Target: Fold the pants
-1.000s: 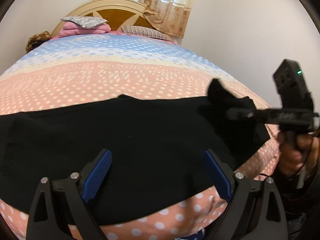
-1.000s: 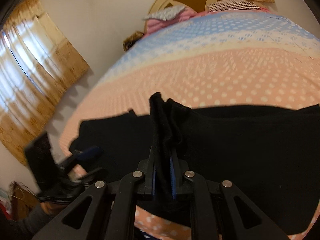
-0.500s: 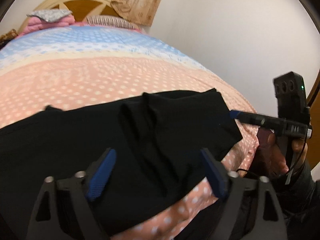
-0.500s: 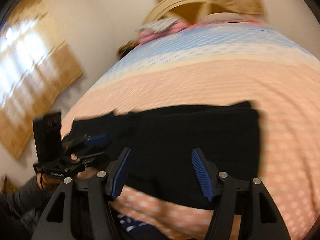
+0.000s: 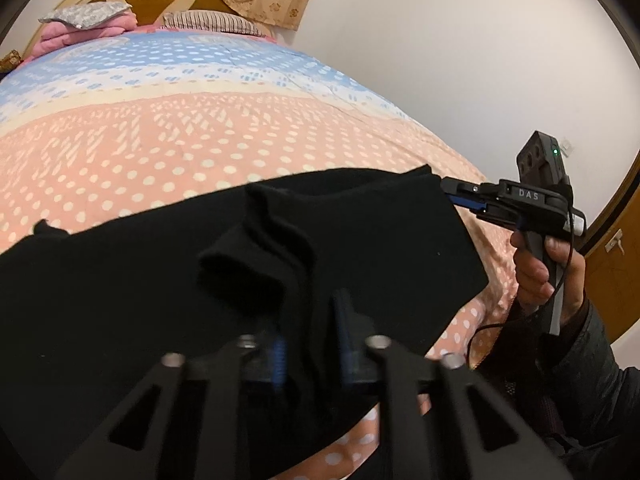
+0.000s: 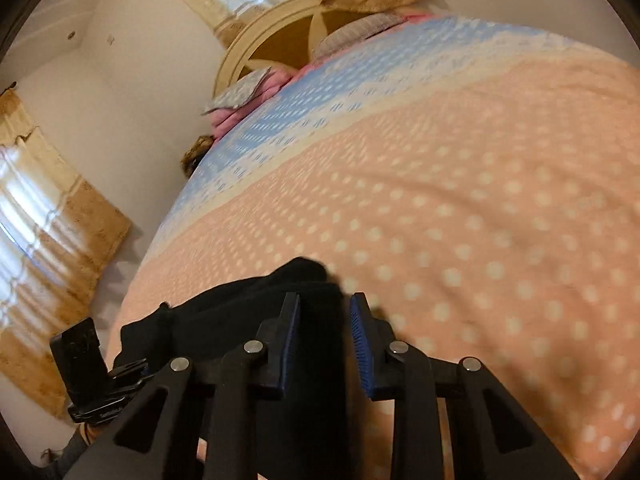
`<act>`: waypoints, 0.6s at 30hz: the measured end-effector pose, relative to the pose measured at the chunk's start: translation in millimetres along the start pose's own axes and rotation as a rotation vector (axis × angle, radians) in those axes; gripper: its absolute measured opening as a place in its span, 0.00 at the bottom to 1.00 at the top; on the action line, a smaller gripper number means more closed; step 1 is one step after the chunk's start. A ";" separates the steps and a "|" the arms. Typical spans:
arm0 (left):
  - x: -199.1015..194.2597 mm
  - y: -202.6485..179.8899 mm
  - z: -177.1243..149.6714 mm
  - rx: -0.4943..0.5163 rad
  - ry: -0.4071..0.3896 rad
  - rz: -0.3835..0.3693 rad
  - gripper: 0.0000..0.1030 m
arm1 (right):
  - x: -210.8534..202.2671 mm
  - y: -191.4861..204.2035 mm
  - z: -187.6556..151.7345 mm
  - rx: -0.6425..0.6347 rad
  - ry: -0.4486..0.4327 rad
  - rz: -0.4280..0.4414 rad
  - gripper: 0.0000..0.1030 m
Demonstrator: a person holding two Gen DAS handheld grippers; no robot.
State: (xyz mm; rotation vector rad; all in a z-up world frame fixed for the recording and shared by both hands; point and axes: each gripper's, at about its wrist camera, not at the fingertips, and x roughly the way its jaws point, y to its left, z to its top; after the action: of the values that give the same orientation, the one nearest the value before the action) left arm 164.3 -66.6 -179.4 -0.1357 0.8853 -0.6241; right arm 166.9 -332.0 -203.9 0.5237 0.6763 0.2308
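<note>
Black pants (image 5: 360, 240) lie across the near edge of the bed (image 5: 200, 128). My left gripper (image 5: 310, 344) is clamped on a bunched fold at 6 o'clock. My right gripper (image 6: 324, 328) has its jaws part open around the corner at 3 o'clock, not pinching yet. Risk: thick bunch slips, or right closes on one layer only. Left view alone shows the bunching; right view shows the jaw gap.

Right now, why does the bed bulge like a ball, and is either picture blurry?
Both views: fisheye lenses curve the bedspread. Left wrist view: mostly sharp, black pants lose fold detail. Right wrist view: polka dots smeared by blur; bright curtain washed out.
</note>
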 end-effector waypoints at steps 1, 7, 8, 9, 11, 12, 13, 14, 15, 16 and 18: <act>-1.4 1.0 0.3 -0.007 -0.003 -0.008 0.13 | 1.8 5.1 -0.7 -0.015 0.002 -0.014 0.24; -22.3 4.8 -4.4 -0.039 -0.034 -0.039 0.12 | 4.2 26.8 -2.6 -0.098 -0.020 -0.067 0.21; -25.1 5.3 -6.7 -0.047 -0.033 -0.041 0.12 | 4.8 29.0 -3.5 -0.106 -0.023 -0.075 0.21; -26.8 6.3 -9.3 -0.055 -0.031 -0.042 0.12 | 4.7 30.9 -4.5 -0.116 -0.033 -0.089 0.21; -23.4 8.2 -13.4 -0.054 -0.013 -0.038 0.12 | 1.7 34.8 -4.6 -0.123 -0.073 -0.118 0.21; -18.8 10.3 -14.9 -0.059 0.001 -0.016 0.12 | 0.3 38.8 -3.1 -0.135 -0.088 -0.119 0.21; -14.0 13.5 -15.8 -0.077 0.013 -0.017 0.12 | 0.8 42.8 -2.4 -0.146 -0.089 -0.117 0.21; -11.6 16.3 -16.5 -0.090 0.013 -0.023 0.12 | 2.2 47.7 -1.0 -0.161 -0.084 -0.115 0.21; -10.8 18.5 -16.5 -0.097 0.010 -0.028 0.12 | 5.0 53.2 -0.5 -0.178 -0.078 -0.111 0.21; -9.5 19.1 -15.8 -0.095 0.008 -0.027 0.12 | 9.5 57.9 0.3 -0.193 -0.078 -0.117 0.21; -8.6 19.2 -15.0 -0.091 0.005 -0.023 0.13 | 25.6 59.6 3.5 -0.201 -0.040 -0.184 0.21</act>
State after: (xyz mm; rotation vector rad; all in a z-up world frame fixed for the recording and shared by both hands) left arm 157.5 -44.1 -190.1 -0.2267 0.9186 -0.6055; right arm 186.5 -273.5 -183.6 0.2711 0.6503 0.1132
